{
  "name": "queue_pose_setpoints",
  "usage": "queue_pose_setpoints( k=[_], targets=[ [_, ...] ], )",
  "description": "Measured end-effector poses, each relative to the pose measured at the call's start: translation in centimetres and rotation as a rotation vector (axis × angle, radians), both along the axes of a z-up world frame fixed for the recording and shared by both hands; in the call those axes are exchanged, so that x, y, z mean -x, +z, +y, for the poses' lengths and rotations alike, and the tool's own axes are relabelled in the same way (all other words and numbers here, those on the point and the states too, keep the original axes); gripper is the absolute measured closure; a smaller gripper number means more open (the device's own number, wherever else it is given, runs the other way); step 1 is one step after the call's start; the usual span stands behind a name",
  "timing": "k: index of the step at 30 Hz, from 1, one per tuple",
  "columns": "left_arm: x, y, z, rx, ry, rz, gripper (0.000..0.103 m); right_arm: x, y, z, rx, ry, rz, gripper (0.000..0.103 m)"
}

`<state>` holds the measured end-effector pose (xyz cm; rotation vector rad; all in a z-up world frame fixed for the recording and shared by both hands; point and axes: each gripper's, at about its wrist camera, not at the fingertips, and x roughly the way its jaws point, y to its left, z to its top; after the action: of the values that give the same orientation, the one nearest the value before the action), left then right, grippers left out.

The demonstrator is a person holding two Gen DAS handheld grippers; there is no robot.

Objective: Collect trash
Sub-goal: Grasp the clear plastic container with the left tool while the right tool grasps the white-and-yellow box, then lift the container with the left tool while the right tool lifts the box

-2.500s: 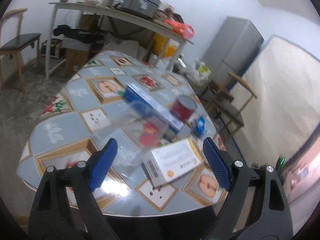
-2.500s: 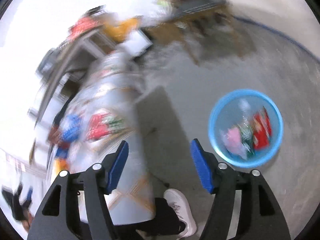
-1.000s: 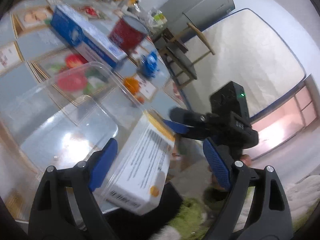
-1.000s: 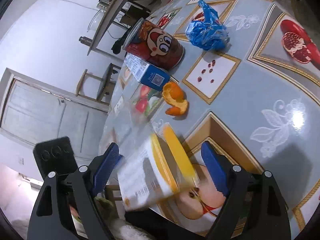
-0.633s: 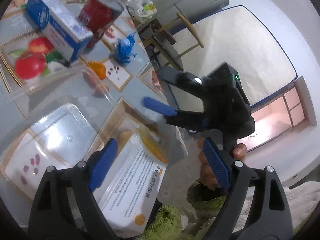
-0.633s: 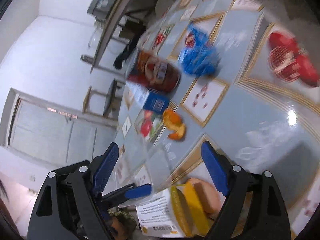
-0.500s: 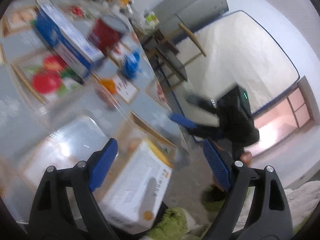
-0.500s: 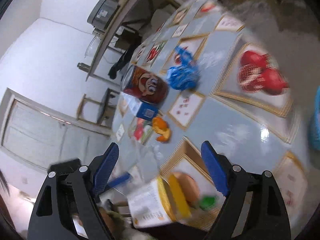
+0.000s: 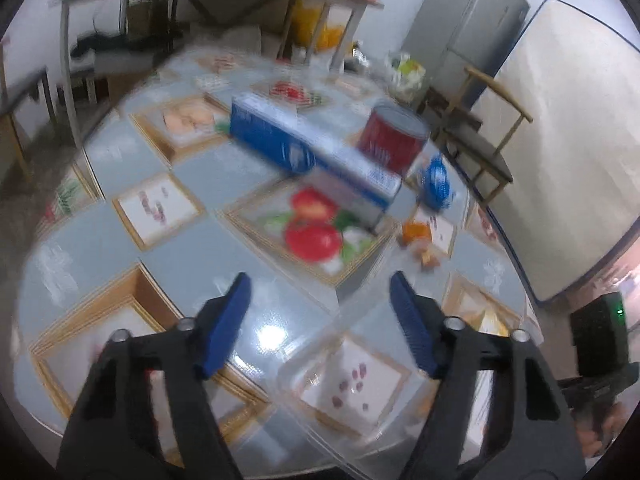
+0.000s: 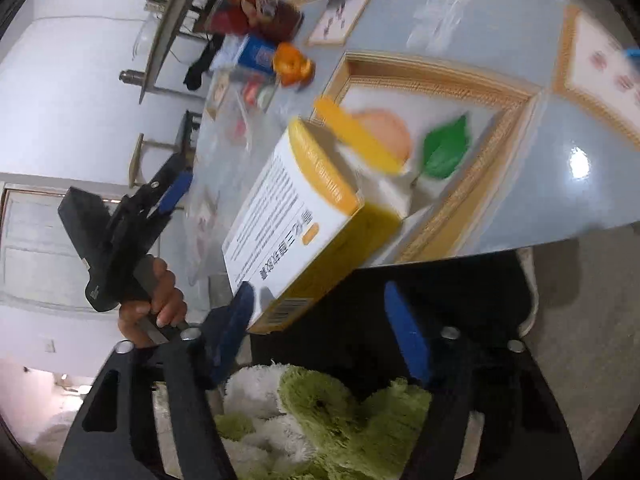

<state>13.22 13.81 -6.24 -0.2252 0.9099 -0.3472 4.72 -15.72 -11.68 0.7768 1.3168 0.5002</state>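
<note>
The left gripper point(image 9: 318, 300) is hovering over the near edge of the surface point(image 9: 224, 176) with its jaws partly open, having just been closing; a clear plastic tray point(image 9: 352, 364) is lying under and between them at that edge, and whether the pads are touching it cannot be told. The right gripper point(image 10: 320, 320) is pointing at the surface from off its near edge, jaws likewise partly open and just been closing; the white-and-yellow carton point(image 10: 296, 216) is overhanging that edge, its low corner right against the left pad, the right pad standing clear of it. A hand point(image 10: 160, 300) is gripping the left gripper's handle. Farther in, one orange peel point(image 9: 416, 232) is sitting near the right edge, then one crumpled blue wrapper point(image 9: 436, 180), one long blue box point(image 9: 304, 152) lying across the middle, and one red can point(image 9: 392, 136) just beyond it. The left half of the surface is lying open.
</note>
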Motion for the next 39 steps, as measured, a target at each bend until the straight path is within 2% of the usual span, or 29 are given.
queue_pose_setpoints(
  k=[2,5,7,12,16,22,25,28,29,31,32,37,39],
  targets=[
    [0.5,-1.1,0.3,0.024,-0.004,0.064,0.055,-0.3,-0.1,0.4,-0.005,0.001,0.006,0.049],
    [1.2,-2.4,0.5,0.075,-0.011,0.117,0.060,-0.7,-0.1,0.8,-0.002,0.011,0.032,0.050],
    [2.3,-2.7,0.4,0.101,-0.019,0.141,0.061,-0.8,0.0,0.7,-0.018,0.015,0.041,0.056],
    [4.0,-2.9,0.2,0.119,-0.010,0.154,0.062,-0.9,0.8,0.5,-0.014,0.008,0.045,0.060],
    [5.4,-3.0,-0.2,0.138,-0.020,0.169,0.062,-1.2,2.2,-0.2,0.011,-0.019,0.001,0.063],
    [6.4,-2.7,-2.1,0.154,-0.062,0.187,0.062,-2.3,3.8,-1.6,0.113,-0.078,-0.103,0.067],
    [6.6,-3.0,-3.3,0.218,-0.118,0.227,0.062,-3.6,5.1,-2.7,0.218,-0.113,-0.191,0.068],
    [6.6,-3.0,-4.3,0.218,-0.140,0.230,0.062,-4.5,6.3,-3.0,0.376,-0.143,-0.260,0.068],
    [6.6,-2.8,-4.4,0.213,-0.138,0.226,0.062,-4.5,6.9,-2.9,0.432,-0.148,-0.289,0.068],
    [6.3,-2.6,-4.2,0.219,-0.119,0.216,0.062,-4.0,7.6,-3.2,0.470,-0.142,-0.329,0.061],
    [6.2,-2.5,-4.1,0.216,-0.110,0.209,0.062,-3.8,7.7,-3.2,0.468,-0.130,-0.341,0.054],
    [4.7,-2.5,-3.6,0.184,-0.075,0.198,0.062,-3.6,6.6,-3.0,0.476,-0.086,-0.320,0.043],
    [4.1,-2.3,-3.8,0.166,-0.071,0.179,0.062,-3.7,6.2,-2.3,0.483,-0.069,-0.312,0.035]
  ],
)
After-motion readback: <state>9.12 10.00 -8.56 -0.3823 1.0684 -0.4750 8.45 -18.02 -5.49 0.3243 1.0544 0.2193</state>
